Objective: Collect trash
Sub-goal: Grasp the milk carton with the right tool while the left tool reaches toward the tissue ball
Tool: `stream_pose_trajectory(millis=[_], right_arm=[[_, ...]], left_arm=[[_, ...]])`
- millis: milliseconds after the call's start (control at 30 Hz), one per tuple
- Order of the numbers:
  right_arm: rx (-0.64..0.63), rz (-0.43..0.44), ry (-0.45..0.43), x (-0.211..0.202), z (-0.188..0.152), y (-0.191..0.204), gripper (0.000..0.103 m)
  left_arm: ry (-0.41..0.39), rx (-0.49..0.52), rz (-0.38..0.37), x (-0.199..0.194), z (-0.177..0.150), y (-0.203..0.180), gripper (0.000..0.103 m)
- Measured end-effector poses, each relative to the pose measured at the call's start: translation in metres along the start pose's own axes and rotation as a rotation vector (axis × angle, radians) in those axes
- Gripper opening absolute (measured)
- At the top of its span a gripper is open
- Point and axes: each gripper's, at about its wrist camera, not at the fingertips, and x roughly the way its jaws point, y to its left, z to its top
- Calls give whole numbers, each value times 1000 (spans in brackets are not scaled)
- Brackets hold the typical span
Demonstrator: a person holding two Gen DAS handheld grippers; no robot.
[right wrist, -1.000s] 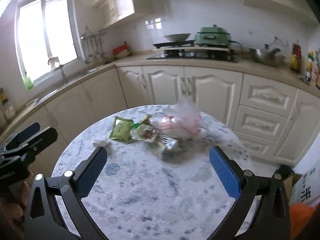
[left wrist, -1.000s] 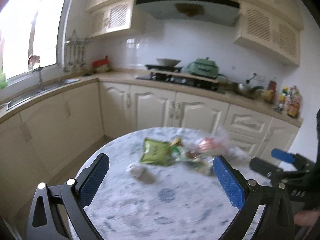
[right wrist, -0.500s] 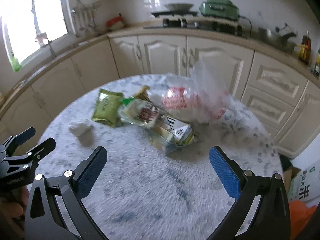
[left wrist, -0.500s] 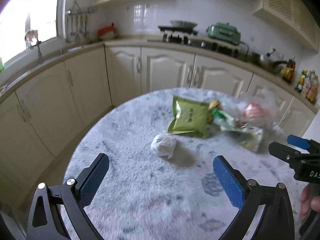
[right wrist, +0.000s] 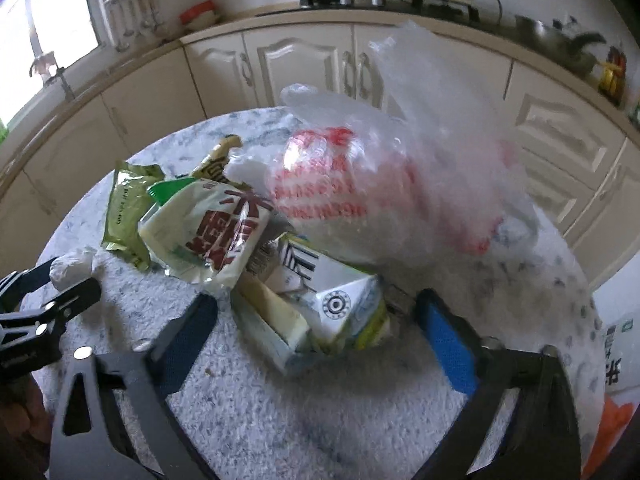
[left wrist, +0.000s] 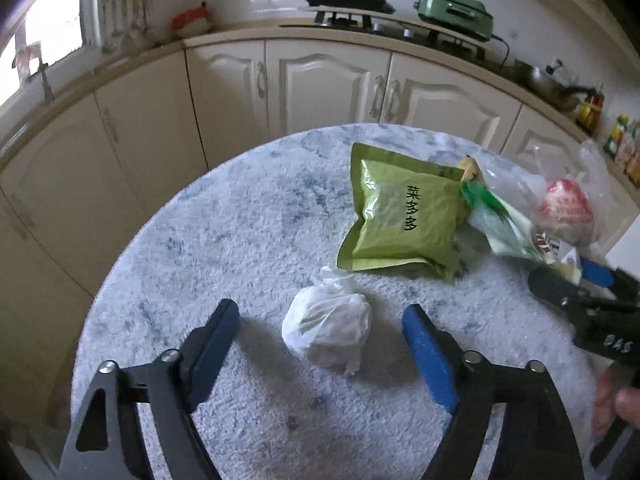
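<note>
Blue-padded fingers of the left hand-held gripper (left wrist: 320,340) stand wide apart close over the round speckled surface (left wrist: 240,220), with a crumpled white wad (left wrist: 328,330) lying between them; neither pad touches it, and the wad rests on the surface. The right hand-held gripper (right wrist: 316,320) is spread just as wide and holds nothing; between its fingers lies an opened white carton (right wrist: 320,312), flat on its side, with pale scraps showing at its torn mouth, though I cannot make out what they are.

Just beyond the wad lies a flat green pouch (left wrist: 404,216) printed with dark characters, sealed, its contents hidden. Beside it, overlapping its right edge, sits a pale wrapper with red lettering (right wrist: 216,232), and a small yellowish scrap (left wrist: 470,168) pokes out behind them. Further along stands a clear plastic bag (right wrist: 400,184) with red print, puffed up and crumpled; its inside is too blurred to read. All of this trash is bunched together on the far right part of the surface.

Behind runs a line of cream cabinets (left wrist: 328,84), and on the countertop above them a green lidded cooker (left wrist: 456,8).
</note>
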Motion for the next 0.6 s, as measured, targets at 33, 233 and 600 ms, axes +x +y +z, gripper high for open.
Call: stream_pose_trajectory(millis=[33,233,600], right_arm=[[-8,1,-1,-1,-1,2,93],[-7,60,-10,-14,-12,0,92],[23,166,-23,-63,-64,-8,92]], left_arm=[[-7,10,-3,1,0,-2,56],[-13,-29,-60,7,3,4,30],[-87,-78,-112,-30,-34,-8,30]])
